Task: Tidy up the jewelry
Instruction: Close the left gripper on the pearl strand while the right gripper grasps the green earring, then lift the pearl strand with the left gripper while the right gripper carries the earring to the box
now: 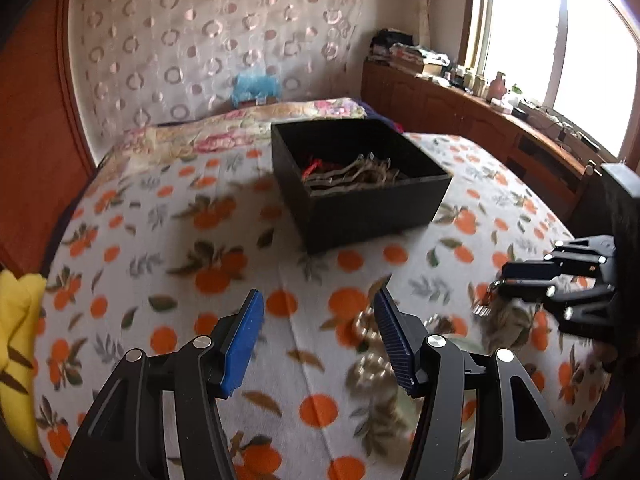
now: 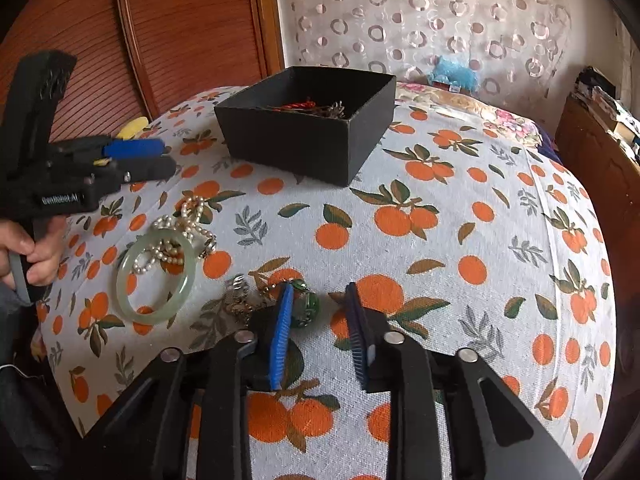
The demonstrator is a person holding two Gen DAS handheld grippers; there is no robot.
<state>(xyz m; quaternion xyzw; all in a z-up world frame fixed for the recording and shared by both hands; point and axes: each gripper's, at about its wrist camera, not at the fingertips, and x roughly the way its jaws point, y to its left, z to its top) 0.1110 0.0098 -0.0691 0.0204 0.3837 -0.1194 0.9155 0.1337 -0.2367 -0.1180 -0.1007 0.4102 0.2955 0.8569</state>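
Right now, a black box (image 2: 308,136) sits on a bed cloth (image 2: 460,220) with oranges printed on it. Inside the box lie some tangled metal pieces and a red bit (image 2: 304,104).

More jewelry lies on the cloth, on the near side of the box. A pale green bangle (image 2: 156,280) lies flat, near and to the left of the box. A pearl necklace (image 2: 188,224) lies in a heap partly inside the bangle and partly spilling over the rim that faces the box. A green bead piece (image 2: 306,306) lies straight in front of the box, well apart from it. Some small silvery bits (image 2: 240,300) lie just left of that bead piece.

The left gripper (image 1: 320,292) is let go and wide, with nothing between its blue pads. It hangs over the cloth in front of the box, close to the pearls. A hand (image 2: 36,256) holds its handle.

The right gripper (image 2: 320,288) is also in front of the box. Its jaws stand a little apart, and only cloth shows between them. The green bead piece sits right at the tip of its left pad, not gripped.
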